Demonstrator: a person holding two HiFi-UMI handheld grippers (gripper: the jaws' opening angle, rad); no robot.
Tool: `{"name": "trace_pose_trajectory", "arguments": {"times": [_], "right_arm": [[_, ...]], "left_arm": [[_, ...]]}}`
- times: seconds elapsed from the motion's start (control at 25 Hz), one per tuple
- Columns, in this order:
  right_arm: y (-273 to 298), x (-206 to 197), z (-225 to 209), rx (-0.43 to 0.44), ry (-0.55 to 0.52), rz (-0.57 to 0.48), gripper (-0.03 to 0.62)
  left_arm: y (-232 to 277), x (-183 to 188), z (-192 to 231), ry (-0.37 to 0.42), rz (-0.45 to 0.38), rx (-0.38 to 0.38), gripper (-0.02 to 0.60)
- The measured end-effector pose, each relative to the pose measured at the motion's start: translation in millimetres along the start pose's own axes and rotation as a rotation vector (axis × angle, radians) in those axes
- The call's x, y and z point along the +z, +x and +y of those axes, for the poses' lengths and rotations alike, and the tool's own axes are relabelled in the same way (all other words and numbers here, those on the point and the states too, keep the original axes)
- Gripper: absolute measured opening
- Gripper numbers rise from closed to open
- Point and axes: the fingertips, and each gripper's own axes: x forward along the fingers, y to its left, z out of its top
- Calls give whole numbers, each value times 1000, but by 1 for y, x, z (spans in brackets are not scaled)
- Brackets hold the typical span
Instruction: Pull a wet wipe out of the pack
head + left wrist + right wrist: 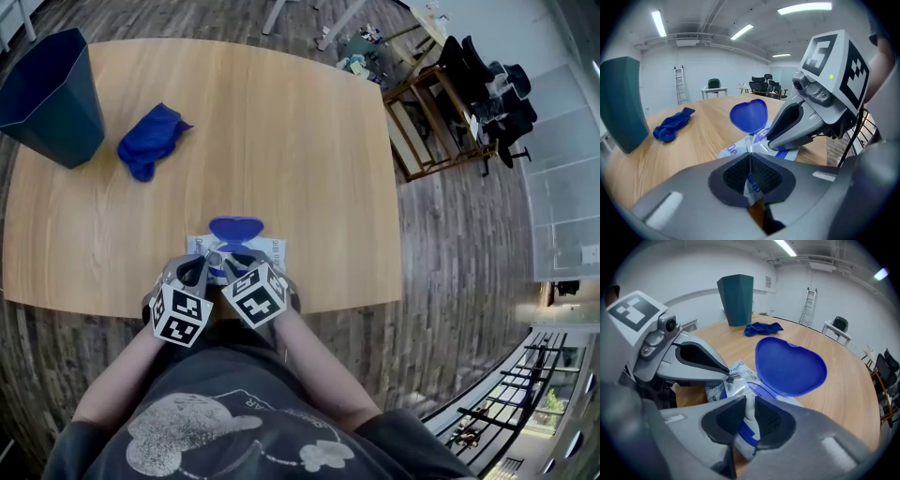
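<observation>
Both my grippers are bunched on the wipe pack [273, 251] at the near edge of the table [300, 141].

From the head view my own marker cubes and arms cover most of the pack, so only its far white edge and the raised lid [790, 364] show there. My left gripper [750, 161] has its jaws pressed together on a thin flap of the pack's printed film. My right gripper [749, 409] is nearly closed on a white fold that I take to be the wet wipe [749, 404], though the pads hide where it leaves the pack. The pack is white with blue stripes and lies flat, and its rounded blue lid stands open on the far side. Further off lie a crumpled blue cloth [150, 141] and a dark bin [52, 98], which is cut off at the corner.
</observation>
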Motion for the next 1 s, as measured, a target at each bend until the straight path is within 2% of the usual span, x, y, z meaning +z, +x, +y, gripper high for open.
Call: {"name": "trace_pose_trajectory", "arguments": {"times": [0.12,0.24,0.72,1.0], "right_arm": [[2,3,-1,2,6,4,15],[-1,4,-1,-7,-6,-16,8],[-32,11,-4,-29,-5,-114,4],[-58,12,-20,-61,-1,-176,5]], "left_arm": [[0,2,2,4,1,-10,26],[-2,2,0,12,5,-16,26],[-2,1,4,-1,5,7,26],[-3,1,5,-20,8,31,26]]}}
